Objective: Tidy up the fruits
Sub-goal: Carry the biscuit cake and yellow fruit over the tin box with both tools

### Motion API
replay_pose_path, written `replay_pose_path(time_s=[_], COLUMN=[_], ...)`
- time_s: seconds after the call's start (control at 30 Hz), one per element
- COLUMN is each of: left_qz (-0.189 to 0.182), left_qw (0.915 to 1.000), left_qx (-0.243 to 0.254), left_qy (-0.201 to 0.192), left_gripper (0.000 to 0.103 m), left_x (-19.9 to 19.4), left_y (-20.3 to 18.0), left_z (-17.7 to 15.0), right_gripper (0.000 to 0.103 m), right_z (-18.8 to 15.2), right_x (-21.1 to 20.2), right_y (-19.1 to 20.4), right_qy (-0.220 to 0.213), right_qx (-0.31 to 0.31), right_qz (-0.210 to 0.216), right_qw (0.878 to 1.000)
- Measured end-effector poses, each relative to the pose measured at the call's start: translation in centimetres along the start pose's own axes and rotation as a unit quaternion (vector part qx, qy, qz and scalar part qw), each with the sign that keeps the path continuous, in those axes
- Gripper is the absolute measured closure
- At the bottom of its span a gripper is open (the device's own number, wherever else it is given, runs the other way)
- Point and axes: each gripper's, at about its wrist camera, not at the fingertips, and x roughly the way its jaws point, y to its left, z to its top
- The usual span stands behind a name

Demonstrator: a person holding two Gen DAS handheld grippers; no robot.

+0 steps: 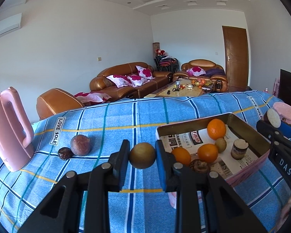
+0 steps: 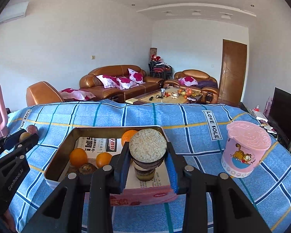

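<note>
My left gripper is shut on a round brown-green fruit, held above the blue checked cloth just left of an open tin. The tin is lined with newspaper and holds three oranges, a kiwi, a cut cane stub and a brown knobbly piece. My right gripper is shut on a dark-skinned cane piece with a pale round cut face, over the near side of the tin. A reddish fruit and a dark date lie on the cloth at the left.
A pink kettle stands at the table's left edge. A pink lidded cup stands to the right of the tin. Beyond the table's far edge are brown sofas and a coffee table.
</note>
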Motion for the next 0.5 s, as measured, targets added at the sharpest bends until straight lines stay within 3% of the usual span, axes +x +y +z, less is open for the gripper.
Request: replay_pose_path(time_s=[0.23,0.5], left_qz=[-0.051,-0.059], left_qw=[0.9984,0.9975], left_qx=[-0.015,-0.007], left_qy=[0.020,0.037], left_gripper=[0.075,0.075], left_x=[1.6,3.7], left_y=[-2.0,-4.8], left_z=[1.0,1.9], right_gripper=[0.067,0.066], right_z=[0.3,0.8], right_x=[0.8,2.0], right_y=[-2.3,-2.6], right_qy=[0.006,0.008], right_qx=[0.020,0.012], right_qz=[-0.022,-0.035], right_qw=[1.000,0.999])
